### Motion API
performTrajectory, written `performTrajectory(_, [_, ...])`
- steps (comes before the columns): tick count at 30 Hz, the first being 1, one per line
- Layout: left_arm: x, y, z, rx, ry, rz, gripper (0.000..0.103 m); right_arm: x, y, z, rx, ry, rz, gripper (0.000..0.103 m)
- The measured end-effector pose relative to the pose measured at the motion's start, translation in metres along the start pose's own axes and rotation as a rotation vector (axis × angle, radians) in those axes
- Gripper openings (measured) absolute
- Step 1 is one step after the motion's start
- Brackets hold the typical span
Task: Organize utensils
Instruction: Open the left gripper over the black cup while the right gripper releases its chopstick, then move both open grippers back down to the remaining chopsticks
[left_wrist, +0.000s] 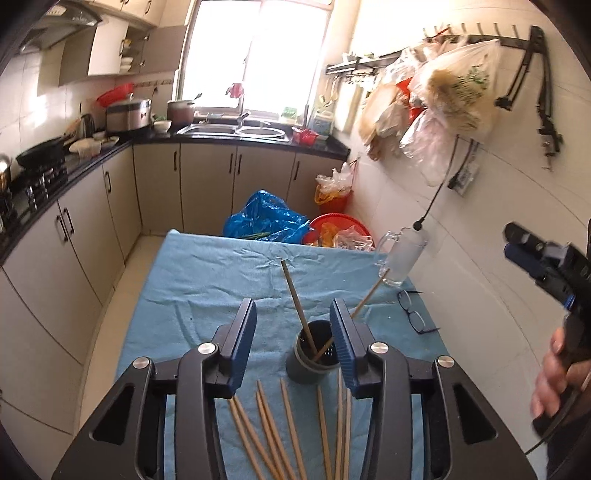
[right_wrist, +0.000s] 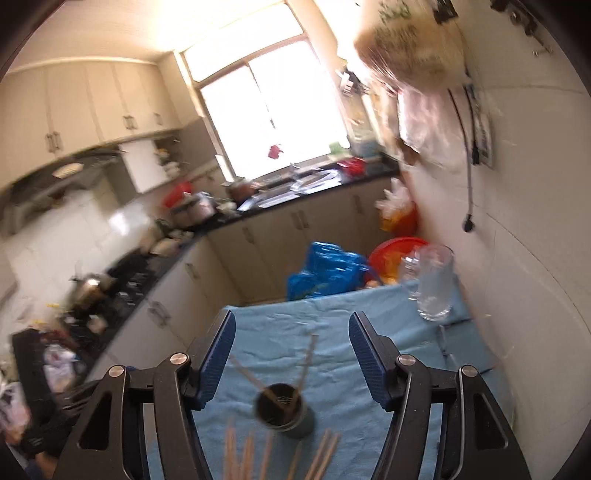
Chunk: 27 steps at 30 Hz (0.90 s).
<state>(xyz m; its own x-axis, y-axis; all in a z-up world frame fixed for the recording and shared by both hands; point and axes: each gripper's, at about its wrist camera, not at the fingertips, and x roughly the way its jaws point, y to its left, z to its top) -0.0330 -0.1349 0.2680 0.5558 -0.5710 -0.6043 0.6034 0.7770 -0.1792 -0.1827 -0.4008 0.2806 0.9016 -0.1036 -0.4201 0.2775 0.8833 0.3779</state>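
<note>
Chopsticks (left_wrist: 291, 432): loose lot lying on blue cloth (left_wrist: 207, 280), just before dark holder cup (left_wrist: 313, 352); two more stand tilted inside the cup. Left gripper (left_wrist: 293, 347) and right gripper (right_wrist: 291, 356) both spread wide, empty, above the cloth. Glass mug (left_wrist: 400, 258) and eyeglasses (left_wrist: 413, 312) toward the wall side.

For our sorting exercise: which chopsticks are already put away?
The two chopsticks standing tilted inside the dark holder. The other chopsticks lie flat on the blue cloth in front of it.
</note>
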Motion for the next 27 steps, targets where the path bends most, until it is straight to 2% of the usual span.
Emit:
performTrajectory(4, [-0.035, 0.008, -0.004, 0.055, -0.008, 0.001, 0.04, -0.048, 0.004, 0.006, 0.0, -0.042, 0.026, 0.068])
performTrajectory(7, [-0.048, 0.019, -0.009, 0.069, 0.015, 0.008, 0.043, -0.081, 0.001, 0.008, 0.008, -0.077, 0.001, 0.068])
performTrajectory(13, [-0.062, 0.035, -0.009, 0.03, 0.024, 0.022, 0.043, -0.125, -0.014, 0.017, 0.028, -0.106, -0.036, 0.068])
performTrajectory(17, [-0.069, 0.027, -0.005, 0.005, 0.006, 0.03, 0.043, -0.142, -0.027, 0.032, 0.042, -0.122, 0.002, 0.069])
performTrajectory(22, [-0.064, 0.008, -0.011, -0.011, 0.025, 0.067, 0.043, -0.142, -0.04, 0.027, 0.026, -0.098, 0.039, 0.068])
performTrajectory(27, [-0.049, 0.003, -0.034, -0.09, 0.107, 0.117, 0.043, -0.101, -0.058, -0.018, 0.057, 0.056, 0.093, 0.069])
